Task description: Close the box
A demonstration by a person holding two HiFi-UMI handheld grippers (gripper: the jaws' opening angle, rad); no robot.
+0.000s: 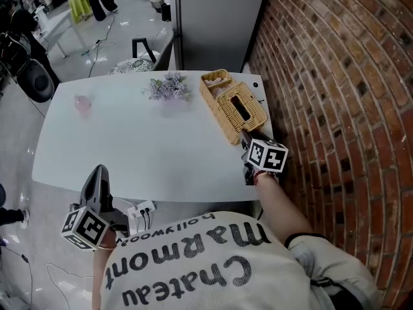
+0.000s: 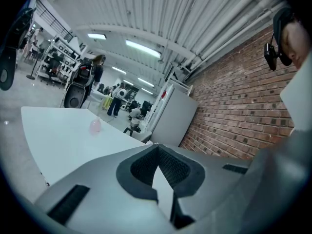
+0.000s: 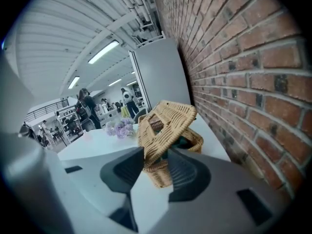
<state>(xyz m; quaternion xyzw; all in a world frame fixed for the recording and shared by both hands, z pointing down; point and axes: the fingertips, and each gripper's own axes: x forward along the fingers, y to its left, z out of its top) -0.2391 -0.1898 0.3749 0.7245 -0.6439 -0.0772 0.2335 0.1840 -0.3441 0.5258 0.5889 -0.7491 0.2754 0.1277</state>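
Note:
A wicker box (image 1: 232, 108) sits at the back right of the white table (image 1: 148, 154), against the brick wall. In the right gripper view its woven lid (image 3: 163, 128) stands tilted up over the box body (image 3: 194, 141). The lid's lower edge lies between the tips of my right gripper (image 3: 156, 152), whose jaws stand apart with white table showing between the pads. From the head view this right gripper (image 1: 244, 138) is at the box's near end. My left gripper (image 1: 99, 174) hangs off the table's near left edge, its jaws (image 2: 157, 146) together and holding nothing.
A bunch of purple flowers (image 1: 169, 87) lies left of the box and a small pink object (image 1: 82, 103) lies far left. The brick wall (image 1: 335, 95) runs close along the table's right side. A grey cabinet (image 1: 219, 18) stands behind the table. People stand in the room beyond.

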